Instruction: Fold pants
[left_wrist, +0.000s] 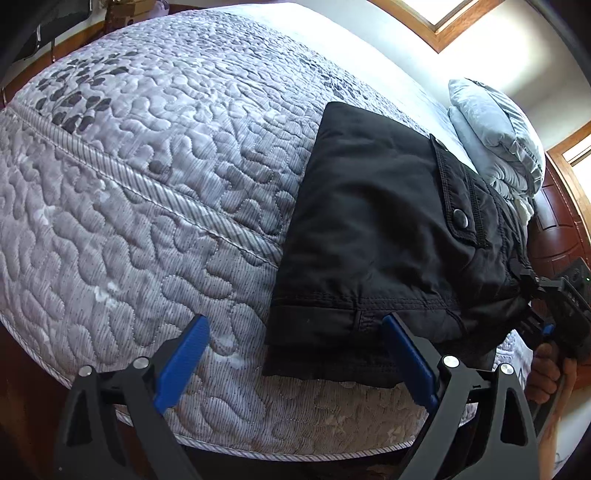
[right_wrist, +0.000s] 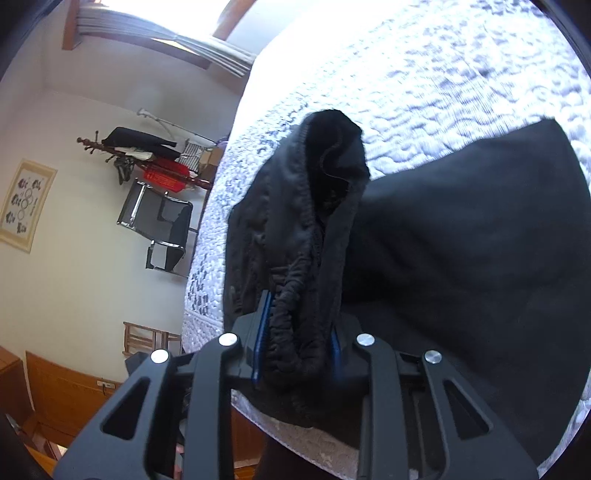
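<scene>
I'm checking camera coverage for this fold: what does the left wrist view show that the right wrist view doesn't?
Only the left wrist view shows the left gripper, jaws open and empty near the hem end of the black pants, the snap-buttoned pocket flap and the folded grey blanket. It also sees the right gripper from outside.

Only the right wrist view shows the right gripper's jaws shut on the gathered elastic waistband, plus the chair and the framed picture.

Both show the pants on the quilted mattress.

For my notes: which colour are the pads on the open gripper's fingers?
Blue pads on black fingers of the left gripper, clearest in the left wrist view.
</scene>
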